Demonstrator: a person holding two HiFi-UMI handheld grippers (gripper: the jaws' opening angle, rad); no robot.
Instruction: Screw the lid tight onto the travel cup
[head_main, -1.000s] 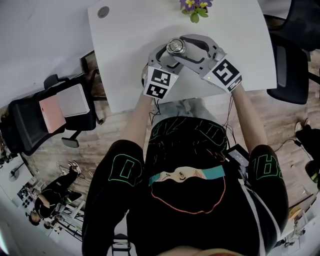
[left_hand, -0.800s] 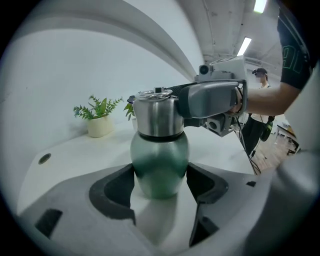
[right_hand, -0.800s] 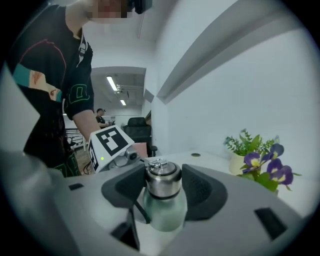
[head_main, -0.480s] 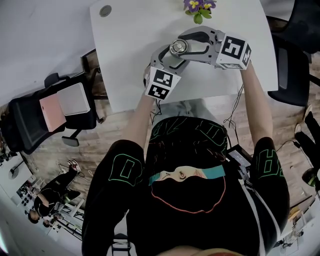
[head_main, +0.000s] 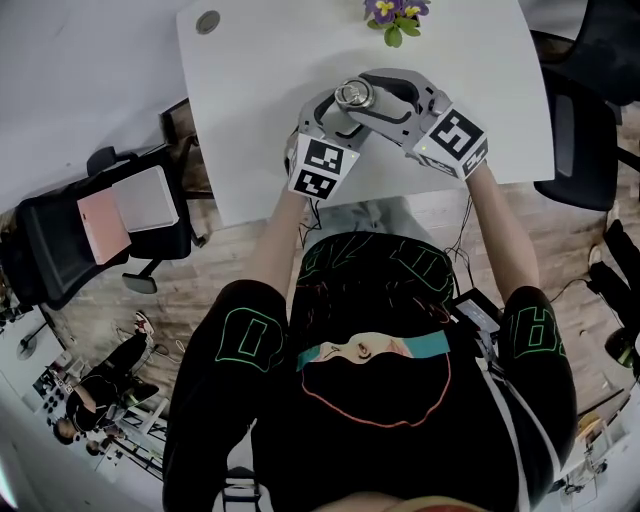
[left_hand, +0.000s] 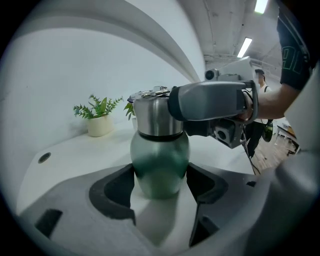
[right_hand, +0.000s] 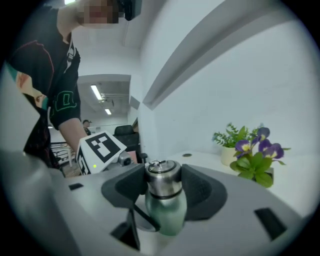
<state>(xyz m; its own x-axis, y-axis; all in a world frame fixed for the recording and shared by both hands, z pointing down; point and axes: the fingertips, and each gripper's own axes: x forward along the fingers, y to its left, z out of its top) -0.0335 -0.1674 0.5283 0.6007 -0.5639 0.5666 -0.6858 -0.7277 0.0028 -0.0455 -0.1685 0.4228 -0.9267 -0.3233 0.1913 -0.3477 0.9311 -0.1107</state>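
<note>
- Presently, the green metal travel cup (left_hand: 160, 155) stands upright on the white counter (head_main: 260, 90), at 12 o'clock of the person in the head view.
- On the left gripper (left_hand: 161, 176), the fingers are closed against the cup's green body from both sides.
- On the right gripper (right_hand: 164, 181), reaching in from 4 o'clock, the fingers are spread wide yet pressed on the steel screw lid (right_hand: 162, 172).
- At 12 o'clock of the cup, apart from it, sits a purple-flowered pot plant (head_main: 392, 14).
</note>
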